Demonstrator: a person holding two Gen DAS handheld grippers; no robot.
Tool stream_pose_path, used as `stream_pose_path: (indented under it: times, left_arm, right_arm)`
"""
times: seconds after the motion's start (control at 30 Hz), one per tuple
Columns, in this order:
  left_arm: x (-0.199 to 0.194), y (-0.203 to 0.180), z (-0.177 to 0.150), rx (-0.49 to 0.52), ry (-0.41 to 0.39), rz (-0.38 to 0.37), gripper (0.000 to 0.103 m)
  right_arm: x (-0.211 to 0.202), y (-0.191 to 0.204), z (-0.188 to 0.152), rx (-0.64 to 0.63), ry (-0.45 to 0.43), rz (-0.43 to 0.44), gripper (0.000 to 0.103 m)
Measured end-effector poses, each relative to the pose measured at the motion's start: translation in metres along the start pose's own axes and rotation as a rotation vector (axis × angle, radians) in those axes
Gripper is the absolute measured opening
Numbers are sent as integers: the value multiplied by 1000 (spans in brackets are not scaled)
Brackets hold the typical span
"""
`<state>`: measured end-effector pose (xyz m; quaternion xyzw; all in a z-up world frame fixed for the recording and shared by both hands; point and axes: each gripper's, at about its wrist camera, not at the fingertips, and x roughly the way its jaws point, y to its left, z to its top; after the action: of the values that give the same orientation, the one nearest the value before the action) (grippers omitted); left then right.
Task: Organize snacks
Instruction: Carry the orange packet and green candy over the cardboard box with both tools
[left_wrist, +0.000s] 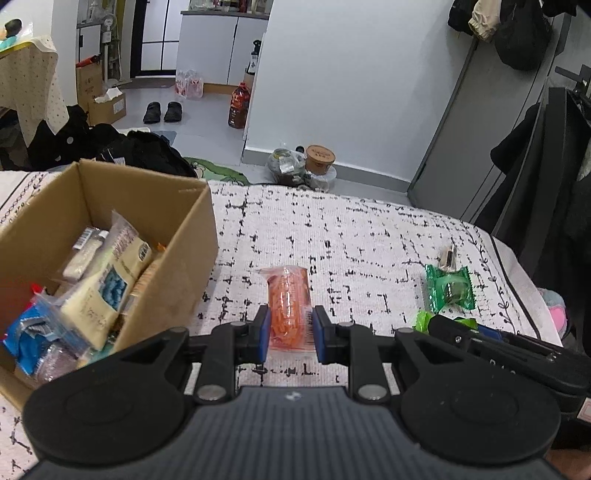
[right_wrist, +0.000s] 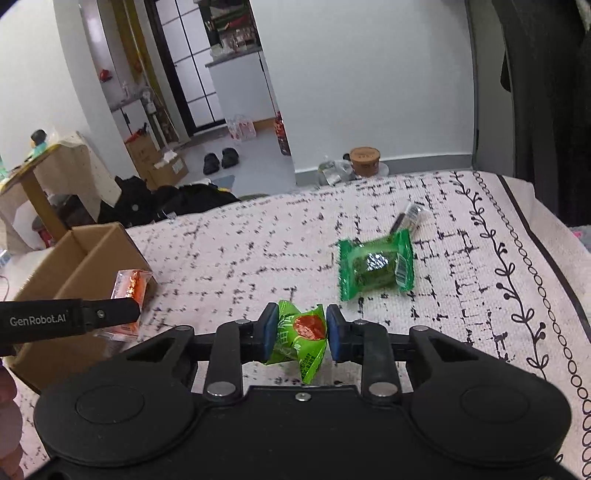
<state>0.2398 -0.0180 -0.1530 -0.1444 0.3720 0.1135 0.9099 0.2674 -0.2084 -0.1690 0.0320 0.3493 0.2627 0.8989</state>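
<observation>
Gripping an orange snack pack (left_wrist: 288, 306), the left gripper (left_wrist: 288, 334) should clear the cardboard box (left_wrist: 147, 192) wall before release, while the right gripper (right_wrist: 301, 332) pinches a light green packet (right_wrist: 301, 338) beside that box.

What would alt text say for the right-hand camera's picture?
The right gripper pinches a light green candy wrapper above a patterned cloth. A dark green snack packet lies beyond; at left, the left gripper holds an orange packet beside a cardboard box.

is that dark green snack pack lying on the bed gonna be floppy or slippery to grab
The dark green snack pack looks puffy around a firm lump, so probably light, with floppy crimped ends. Its glossy film may slip. It lies flat on the cloth, so rolling seems unlikely.
</observation>
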Motion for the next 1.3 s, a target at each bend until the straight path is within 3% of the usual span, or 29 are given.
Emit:
stream_pose_path:
  times: [0.6, 1.3]
  left_arm:
    - [-42, 17, 23, -18, -91, 6, 23]
    - [-70, 71, 36, -81, -138, 92, 23]
  right_arm:
    - [-21, 40, 28, -30, -110, 69, 27]
    - [-15, 89, 42, -76, -138, 155, 27]
